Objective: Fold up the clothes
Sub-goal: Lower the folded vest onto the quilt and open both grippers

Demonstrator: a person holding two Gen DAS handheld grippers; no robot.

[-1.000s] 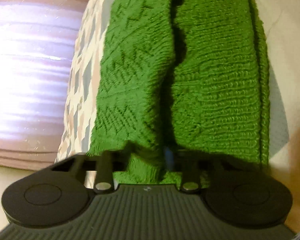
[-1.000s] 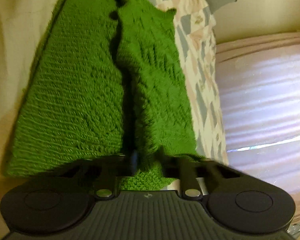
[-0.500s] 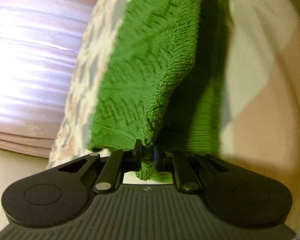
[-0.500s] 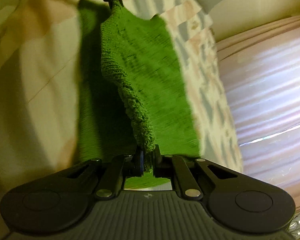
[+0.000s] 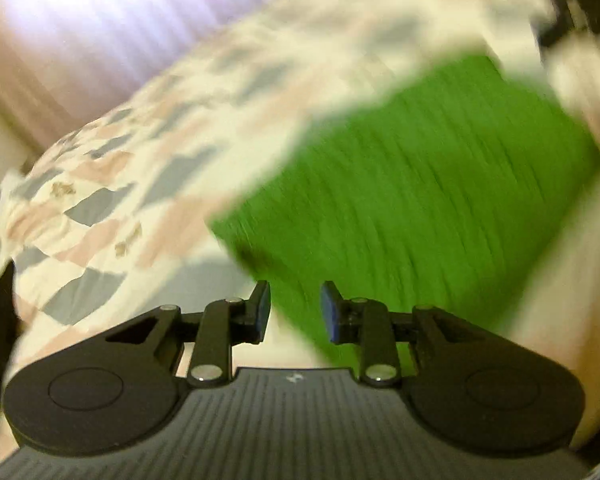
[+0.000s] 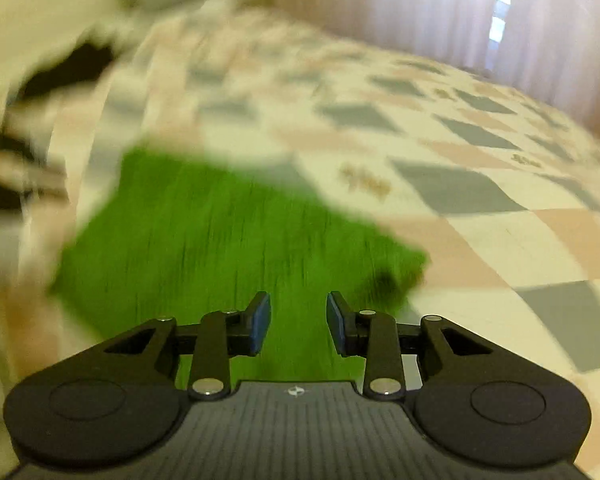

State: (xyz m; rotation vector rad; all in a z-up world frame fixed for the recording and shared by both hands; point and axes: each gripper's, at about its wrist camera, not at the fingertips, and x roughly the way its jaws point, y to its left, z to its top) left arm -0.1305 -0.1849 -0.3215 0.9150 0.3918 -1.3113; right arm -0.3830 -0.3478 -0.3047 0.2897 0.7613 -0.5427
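Note:
A green knitted garment lies flat on the bed as a folded rectangle, blurred by motion in both views. My left gripper is open above its near corner, with nothing between its blue pads. In the right wrist view the same green garment spreads ahead and below. My right gripper is open over its near edge and holds nothing.
The garment rests on a bedspread with a grey, pink and cream diamond pattern. Pale curtains with bright window light hang behind the bed. A dark object sits at the far left of the right wrist view.
Both grippers were shut on the green garment's edge and lifting it half a second ago. Now both are open, the garment lies flat folded, and both cameras have swung away fast.

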